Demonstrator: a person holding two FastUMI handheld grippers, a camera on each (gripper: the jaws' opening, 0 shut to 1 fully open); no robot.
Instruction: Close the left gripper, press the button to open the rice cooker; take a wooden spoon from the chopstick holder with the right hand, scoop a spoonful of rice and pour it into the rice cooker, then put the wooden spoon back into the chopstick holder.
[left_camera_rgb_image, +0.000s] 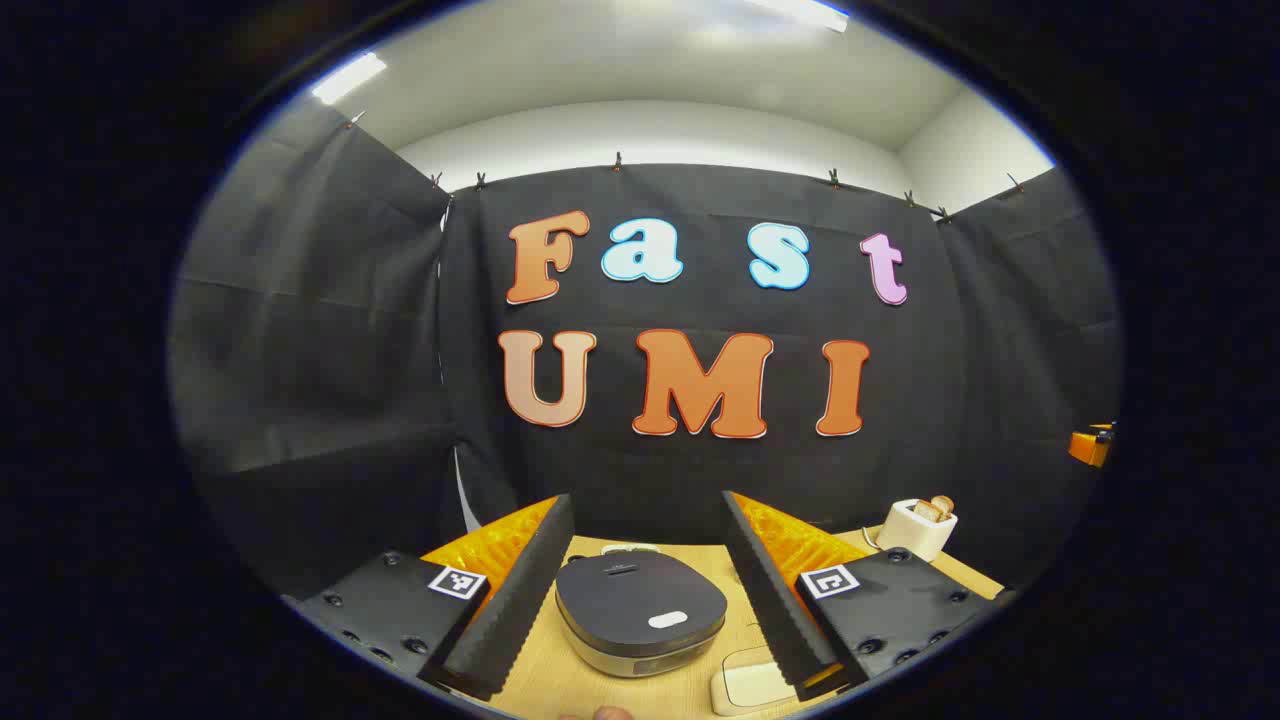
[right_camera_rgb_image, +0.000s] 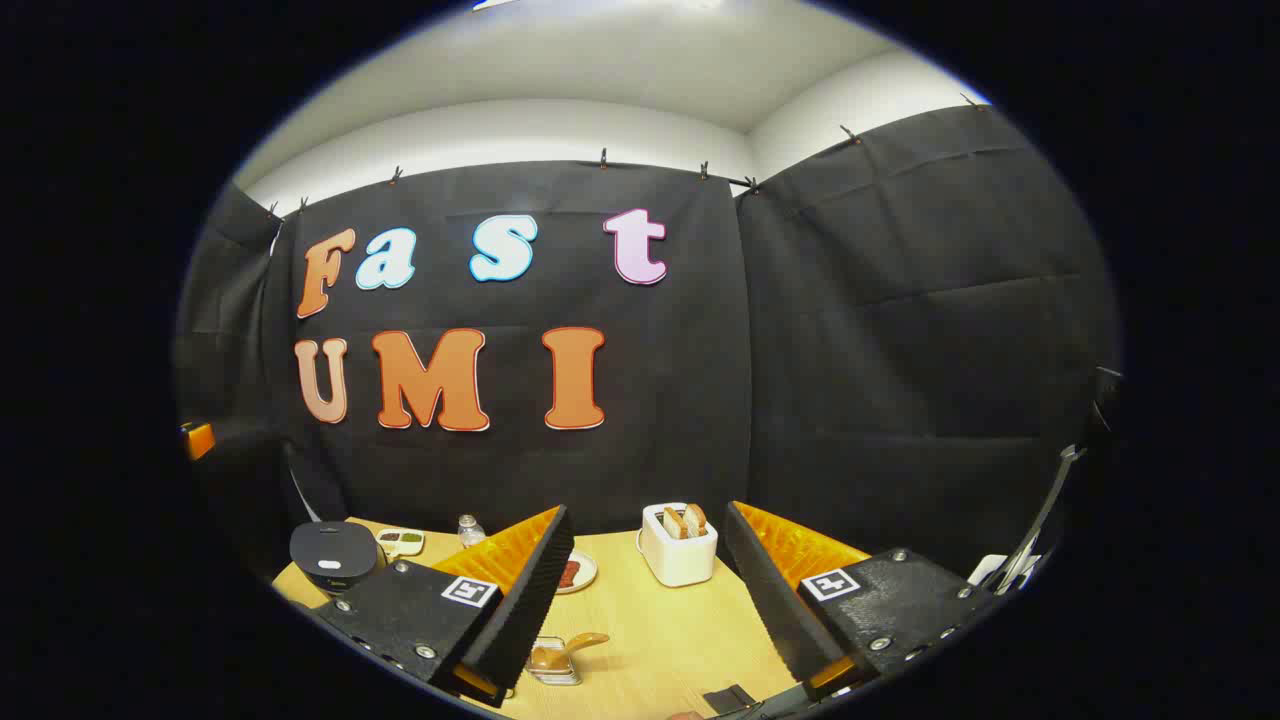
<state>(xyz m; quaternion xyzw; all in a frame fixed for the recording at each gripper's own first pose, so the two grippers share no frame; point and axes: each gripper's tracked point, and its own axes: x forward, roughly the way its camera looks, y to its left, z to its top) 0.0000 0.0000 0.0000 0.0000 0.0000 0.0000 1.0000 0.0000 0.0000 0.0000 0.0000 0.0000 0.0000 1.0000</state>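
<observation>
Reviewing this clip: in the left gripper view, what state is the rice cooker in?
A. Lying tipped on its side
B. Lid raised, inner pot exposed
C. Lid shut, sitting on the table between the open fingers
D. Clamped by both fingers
C. The rice cooker sits upright on the table with its dark lid flat and closed, framed between the spread fingers of the left gripper, which do not touch it.
</observation>
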